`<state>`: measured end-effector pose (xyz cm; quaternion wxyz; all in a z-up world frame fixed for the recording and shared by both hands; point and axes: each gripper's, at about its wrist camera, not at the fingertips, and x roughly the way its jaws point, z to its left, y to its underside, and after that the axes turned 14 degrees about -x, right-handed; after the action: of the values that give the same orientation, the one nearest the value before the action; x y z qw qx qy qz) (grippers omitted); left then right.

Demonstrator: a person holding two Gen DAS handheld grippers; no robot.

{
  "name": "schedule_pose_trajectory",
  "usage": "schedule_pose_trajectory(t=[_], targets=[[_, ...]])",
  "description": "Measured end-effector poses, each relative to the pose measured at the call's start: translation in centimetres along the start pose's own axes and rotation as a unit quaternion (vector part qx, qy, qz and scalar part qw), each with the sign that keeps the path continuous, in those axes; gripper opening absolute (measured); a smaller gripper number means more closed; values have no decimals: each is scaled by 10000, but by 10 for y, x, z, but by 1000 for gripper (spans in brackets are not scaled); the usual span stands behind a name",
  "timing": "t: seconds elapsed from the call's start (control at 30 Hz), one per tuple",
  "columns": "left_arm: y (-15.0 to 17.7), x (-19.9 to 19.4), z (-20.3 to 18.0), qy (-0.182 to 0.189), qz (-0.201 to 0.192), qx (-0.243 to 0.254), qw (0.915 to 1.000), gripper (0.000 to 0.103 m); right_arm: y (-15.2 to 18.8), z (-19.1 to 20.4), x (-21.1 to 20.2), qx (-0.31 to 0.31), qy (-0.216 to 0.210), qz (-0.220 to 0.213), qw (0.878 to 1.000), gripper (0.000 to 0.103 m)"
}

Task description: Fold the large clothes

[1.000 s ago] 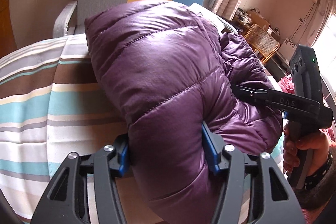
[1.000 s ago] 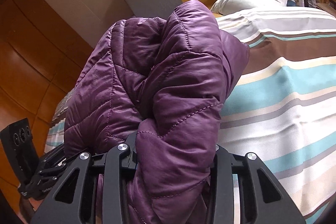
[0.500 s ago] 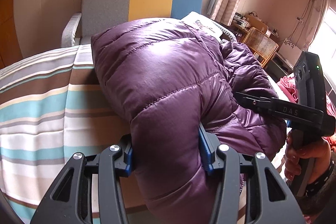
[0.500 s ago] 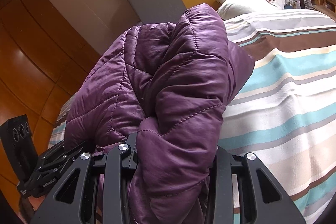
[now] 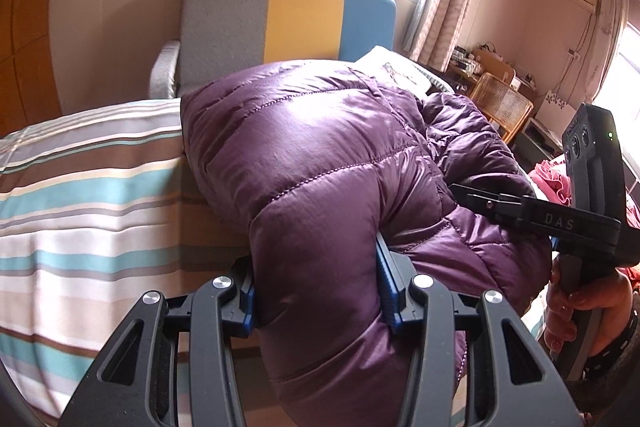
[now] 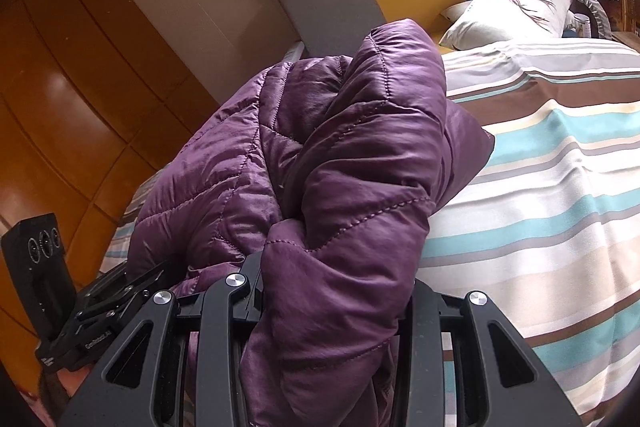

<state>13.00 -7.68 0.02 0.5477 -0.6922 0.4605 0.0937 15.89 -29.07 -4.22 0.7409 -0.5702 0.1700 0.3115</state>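
A purple quilted puffer jacket (image 5: pixel 312 155) lies bunched on a striped bed (image 5: pixel 80 187). My left gripper (image 5: pixel 316 291) is shut on a thick fold of the jacket near its front edge. My right gripper (image 6: pixel 336 291) is shut on another thick fold of the same jacket (image 6: pixel 320 155). The right gripper also shows in the left wrist view (image 5: pixel 536 215), clamped on the jacket's right side. The left gripper shows at the lower left of the right wrist view (image 6: pixel 100 311). The fingertips of both are buried in the fabric.
A grey, yellow and blue headboard (image 5: pixel 288 19) stands behind the bed. A white pillow (image 6: pixel 512 11) lies at the bed's head. Wooden wardrobe doors (image 6: pixel 60 87) are on the left. A wicker chair (image 5: pixel 500 103) and pink clothes (image 5: pixel 548 179) lie beyond the bed's right side.
Both grippers have moved back and lower with the jacket still held. The jacket's bulk has settled lower on the bed and more of the headboard shows.
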Motion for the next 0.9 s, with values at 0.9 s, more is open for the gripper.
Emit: schedule_pose_trajectory(t=[0.9], targets=[[13,-54,127,-1183,-683,-907,9865,50,-37,56,133,-1178,-432,84,9921,36]])
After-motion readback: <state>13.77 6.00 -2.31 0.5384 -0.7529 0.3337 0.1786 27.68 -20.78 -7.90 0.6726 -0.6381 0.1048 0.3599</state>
